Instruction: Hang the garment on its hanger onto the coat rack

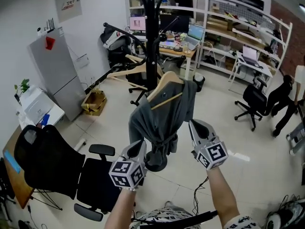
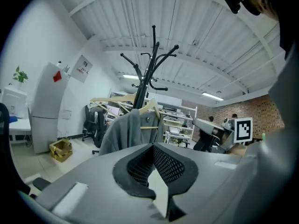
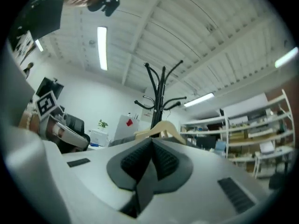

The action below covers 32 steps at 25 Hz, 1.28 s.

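Risk sits mainly with the hanger (image 1: 167,82): it hangs tilted against the pole of the coat rack (image 1: 150,32), and we cannot see how its hook seats, so a brush from either tong could knock it off. The grey garment (image 1: 159,120) droops bunched and lopsided on it and may slide off the low side. Both the left gripper (image 1: 139,146) and the right gripper (image 1: 193,124) sit just below the cloth, jaws together on nothing. As for writing, the wall poster (image 1: 67,3) is too small for us to read, and we see no brands.
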Motion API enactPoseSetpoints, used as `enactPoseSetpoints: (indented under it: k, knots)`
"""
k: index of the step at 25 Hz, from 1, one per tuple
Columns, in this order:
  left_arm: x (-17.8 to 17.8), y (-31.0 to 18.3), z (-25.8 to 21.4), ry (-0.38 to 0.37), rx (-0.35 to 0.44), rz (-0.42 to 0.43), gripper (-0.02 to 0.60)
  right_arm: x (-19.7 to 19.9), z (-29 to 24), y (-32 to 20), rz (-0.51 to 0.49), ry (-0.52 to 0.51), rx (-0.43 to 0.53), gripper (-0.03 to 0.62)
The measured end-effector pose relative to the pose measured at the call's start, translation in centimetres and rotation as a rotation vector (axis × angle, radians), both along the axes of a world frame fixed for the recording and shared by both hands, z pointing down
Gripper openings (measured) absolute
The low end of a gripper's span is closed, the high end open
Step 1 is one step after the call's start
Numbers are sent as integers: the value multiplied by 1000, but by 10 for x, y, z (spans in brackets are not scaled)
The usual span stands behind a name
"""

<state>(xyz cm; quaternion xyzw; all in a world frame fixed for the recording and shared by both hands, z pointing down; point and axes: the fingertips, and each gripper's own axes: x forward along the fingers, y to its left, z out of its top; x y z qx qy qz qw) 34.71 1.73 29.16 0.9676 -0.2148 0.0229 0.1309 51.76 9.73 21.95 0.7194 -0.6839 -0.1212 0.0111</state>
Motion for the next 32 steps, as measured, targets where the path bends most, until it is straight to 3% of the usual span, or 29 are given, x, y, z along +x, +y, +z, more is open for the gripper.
enactPoseSetpoints:
  k: [3, 8, 17, 32]
  knots:
    - [0, 11, 8, -13, 8, 34, -12, -19, 42, 21, 39, -220, -106, 2]
    - [-1, 32, 29, -33, -13, 77, -12, -42, 95, 54, 151, -362, -259, 2]
    - [7, 71, 48, -47, -55, 160, -12, -36, 137, 113, 343, -408, -331, 3]
    - [3, 85, 49, -35, -76, 180, -12, -47, 146, 128, 349, -446, -342, 3]
